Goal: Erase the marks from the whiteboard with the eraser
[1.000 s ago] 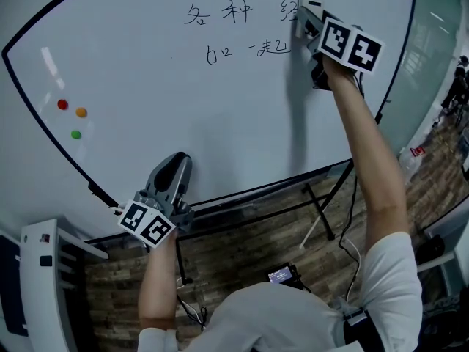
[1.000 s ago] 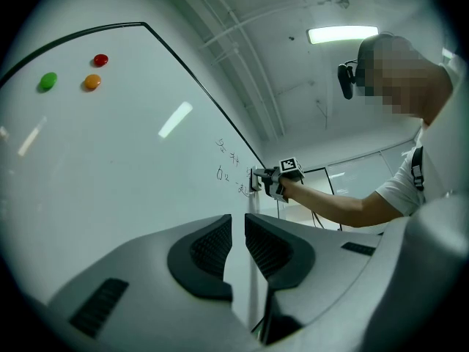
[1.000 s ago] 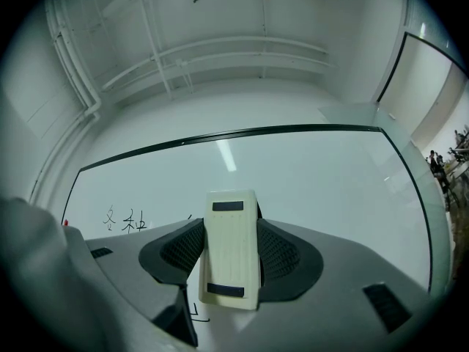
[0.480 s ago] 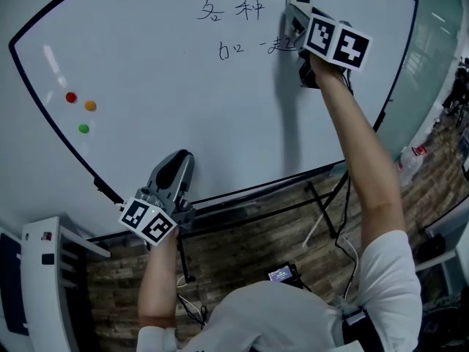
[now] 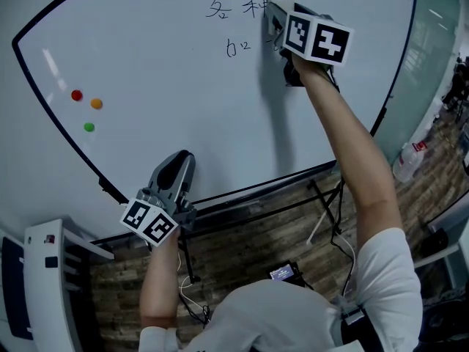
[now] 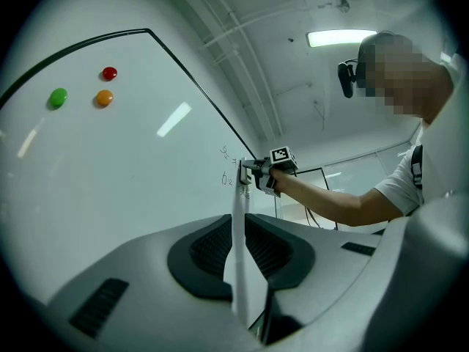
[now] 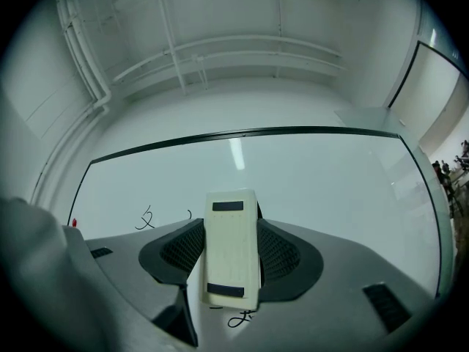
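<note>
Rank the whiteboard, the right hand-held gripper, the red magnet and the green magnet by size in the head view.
1. whiteboard
2. right hand-held gripper
3. red magnet and green magnet, which look alike

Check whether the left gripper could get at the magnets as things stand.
Probably yes. The left gripper holds nothing, sits low by the board, and only bare board lies between it and the magnets up-left. The right gripper, with the eraser, is well off to the other side.
</note>
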### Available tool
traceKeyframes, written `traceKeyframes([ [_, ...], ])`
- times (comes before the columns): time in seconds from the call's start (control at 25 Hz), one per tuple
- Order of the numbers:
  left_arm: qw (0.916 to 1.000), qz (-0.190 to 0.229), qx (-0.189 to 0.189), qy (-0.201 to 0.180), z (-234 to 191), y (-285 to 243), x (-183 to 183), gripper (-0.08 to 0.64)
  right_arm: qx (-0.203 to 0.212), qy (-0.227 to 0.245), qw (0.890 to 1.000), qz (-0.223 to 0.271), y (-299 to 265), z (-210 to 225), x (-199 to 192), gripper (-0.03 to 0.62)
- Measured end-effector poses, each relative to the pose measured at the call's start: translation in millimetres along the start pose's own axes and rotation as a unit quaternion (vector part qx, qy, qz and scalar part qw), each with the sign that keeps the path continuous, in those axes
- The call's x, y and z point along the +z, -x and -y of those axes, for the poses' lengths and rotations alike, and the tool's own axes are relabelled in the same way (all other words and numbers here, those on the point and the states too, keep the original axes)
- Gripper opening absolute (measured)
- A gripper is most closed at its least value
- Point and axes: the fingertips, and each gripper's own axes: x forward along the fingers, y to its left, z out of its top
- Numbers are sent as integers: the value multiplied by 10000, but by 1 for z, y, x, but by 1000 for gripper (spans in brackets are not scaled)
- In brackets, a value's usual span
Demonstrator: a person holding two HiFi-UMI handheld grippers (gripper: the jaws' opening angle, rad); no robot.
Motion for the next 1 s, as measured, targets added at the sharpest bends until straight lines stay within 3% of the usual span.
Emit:
traceKeyframes([
  [1.0, 10000, -12, -29, 39, -14, 21, 2, 56, -98, -62, 9999, 81, -5, -45, -2, 247],
])
